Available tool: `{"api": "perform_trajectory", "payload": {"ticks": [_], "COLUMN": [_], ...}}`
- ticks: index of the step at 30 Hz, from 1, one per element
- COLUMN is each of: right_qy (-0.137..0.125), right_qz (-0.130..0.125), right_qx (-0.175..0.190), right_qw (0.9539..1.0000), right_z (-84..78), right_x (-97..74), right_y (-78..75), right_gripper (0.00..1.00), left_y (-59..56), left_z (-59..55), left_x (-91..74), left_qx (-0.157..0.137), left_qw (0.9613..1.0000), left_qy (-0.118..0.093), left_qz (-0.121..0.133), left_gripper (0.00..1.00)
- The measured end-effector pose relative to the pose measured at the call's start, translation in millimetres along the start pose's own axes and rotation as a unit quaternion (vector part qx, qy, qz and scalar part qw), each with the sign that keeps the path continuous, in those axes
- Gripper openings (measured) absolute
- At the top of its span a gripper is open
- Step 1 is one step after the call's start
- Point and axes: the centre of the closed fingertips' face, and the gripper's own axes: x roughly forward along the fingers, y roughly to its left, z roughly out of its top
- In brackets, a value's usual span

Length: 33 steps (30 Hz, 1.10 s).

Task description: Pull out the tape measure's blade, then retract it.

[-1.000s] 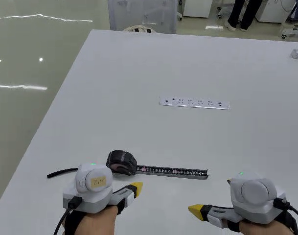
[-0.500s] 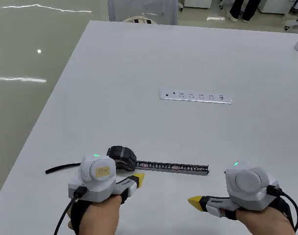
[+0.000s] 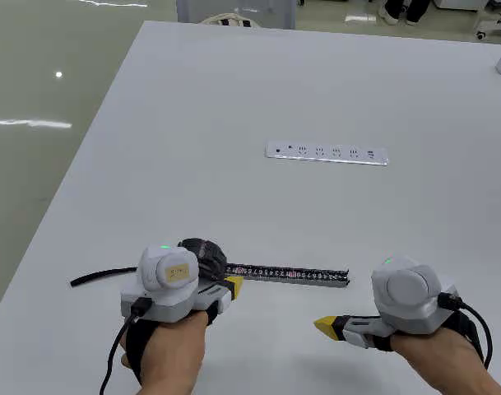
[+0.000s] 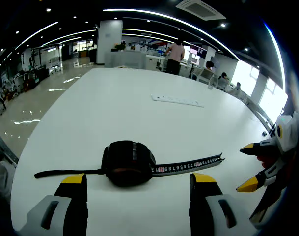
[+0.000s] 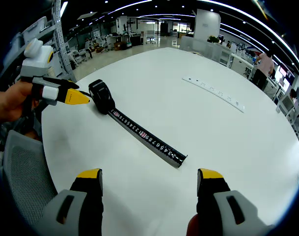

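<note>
While the tape measure (image 3: 205,257) sits on the white table (image 3: 234,123) with its blade (image 3: 291,275) lying flat out toward your right, your left gripper (image 3: 230,287) is just behind the case, jaws spread apart. Your right gripper (image 3: 327,326) is spread too, holding nothing, near the blade's tip.

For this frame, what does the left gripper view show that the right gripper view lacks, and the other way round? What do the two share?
Left gripper view: the right gripper coming in at the edge, jaws apart, and the black strap trailing from the tape measure case.
Right gripper view: the left gripper, held in a hand, close beside the case.
Shared: the case, its blade pulled out and lying flat on the white table, the power strip beyond it, and each view's own open jaws.
</note>
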Motion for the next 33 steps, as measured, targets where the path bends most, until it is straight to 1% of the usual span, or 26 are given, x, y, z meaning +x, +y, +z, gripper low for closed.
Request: {"api": "perform_trajectory", "payload": {"ticks": [2,12,24,33], "right_qy": [0.002,0.015,0.024,0.029], "right_qz": [0.001,0.008,0.018,0.025], "right_qx": [-0.004,-0.022,-0.044,-0.062], "right_qw": [1.0000,0.9996,0.9986,0.9973], "right_z": [-0.5,-4.4,-0.3,1.9], "right_x": [2.0,9.4,22.3,30.8], "right_y": [-1.2,-4.7,-9.8,-14.4], "right_gripper": [0.81,0.80,0.78,0.77], "left_y": [0.9,3.3,7.8,13.8], "left_z": [1.8,2.5,4.3,5.2], "left_x": [2.9,14.6,26.3,35.1], "left_qx": [0.002,-0.002,-0.009,-0.014], "left_qw": [1.0000,1.0000,0.9999,0.9997], "left_qy": [-0.002,0.001,0.007,0.010], "left_qz": [0.002,0.004,0.010,0.016], "left_gripper": [0.81,0.81,0.80,0.78]}}
